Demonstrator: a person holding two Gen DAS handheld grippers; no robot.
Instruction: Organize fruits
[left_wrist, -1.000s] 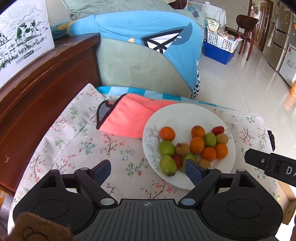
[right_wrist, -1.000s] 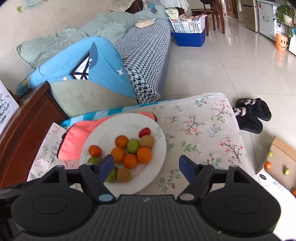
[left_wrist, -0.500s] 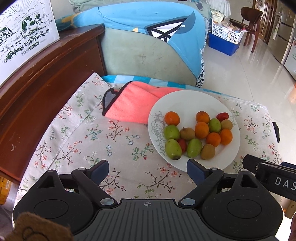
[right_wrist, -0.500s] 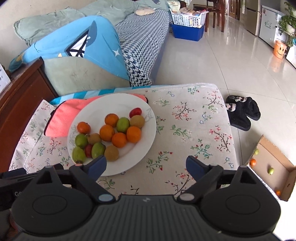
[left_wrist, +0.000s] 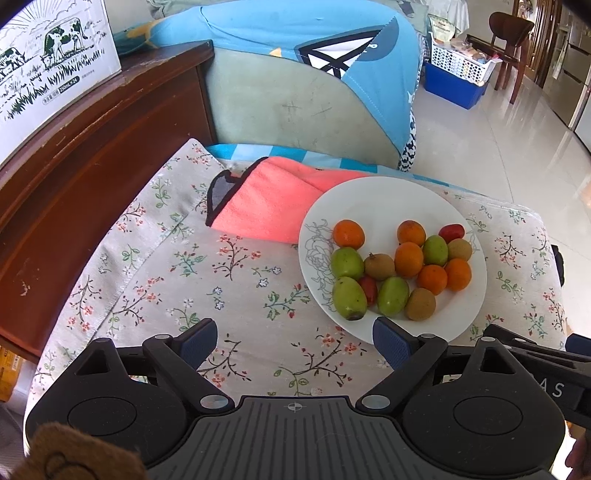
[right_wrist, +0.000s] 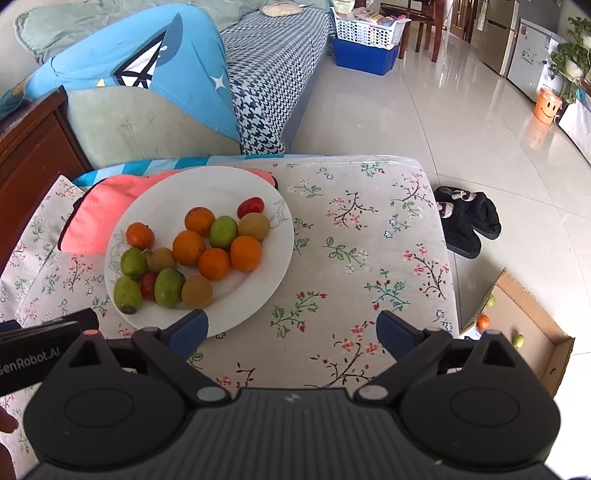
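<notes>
Both grippers hang over the table empty; left gripper (left_wrist: 295, 338) spread wide, right gripper (right_wrist: 291, 328) still opening, probably readying a grab; fruit (right_wrist: 192, 251) heaped on the plate (right_wrist: 258, 291), ahead-left of right, ahead-right of left.

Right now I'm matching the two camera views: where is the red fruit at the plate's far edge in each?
Left wrist view: red fruit right of centre, far side of pile.
Right wrist view: red fruit left of centre.
Shared landmark: pink cloth under the plate.
</notes>
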